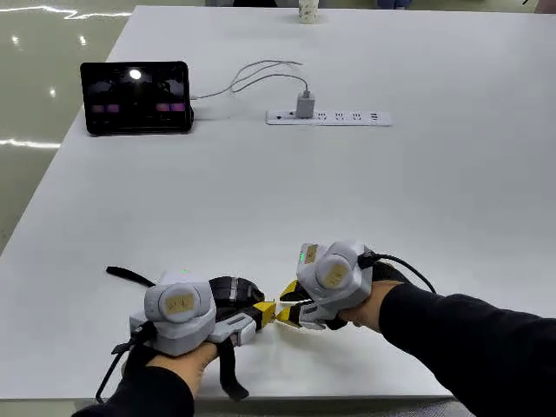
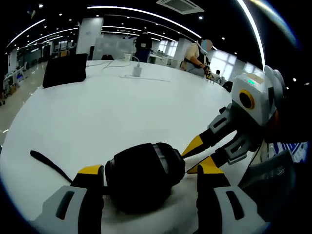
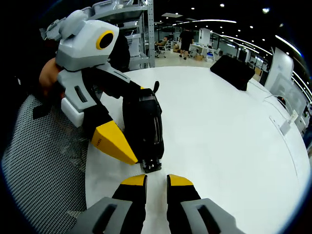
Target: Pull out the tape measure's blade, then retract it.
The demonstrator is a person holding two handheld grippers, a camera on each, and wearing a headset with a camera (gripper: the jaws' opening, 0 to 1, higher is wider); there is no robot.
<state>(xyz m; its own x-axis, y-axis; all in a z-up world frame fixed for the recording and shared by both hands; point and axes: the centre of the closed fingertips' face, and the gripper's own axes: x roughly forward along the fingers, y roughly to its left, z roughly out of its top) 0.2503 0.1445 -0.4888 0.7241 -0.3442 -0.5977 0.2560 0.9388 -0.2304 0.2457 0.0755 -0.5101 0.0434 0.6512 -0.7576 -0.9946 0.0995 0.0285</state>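
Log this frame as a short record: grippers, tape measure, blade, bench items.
left gripper: jaws around the black tape measure, apparently clamped
blade tip: at the case, not yet pulled out
right gripper: jaws slightly apart, tips just short of the blade tip
table: tablet, power strip

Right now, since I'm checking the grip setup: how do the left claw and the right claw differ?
The left claw is spread wide, jaws flanking the black tape measure; the right claw shows only a narrow, empty gap. The left claw grips the case; the right claw has its tips just short of the case's front end. Both have yellow tips.
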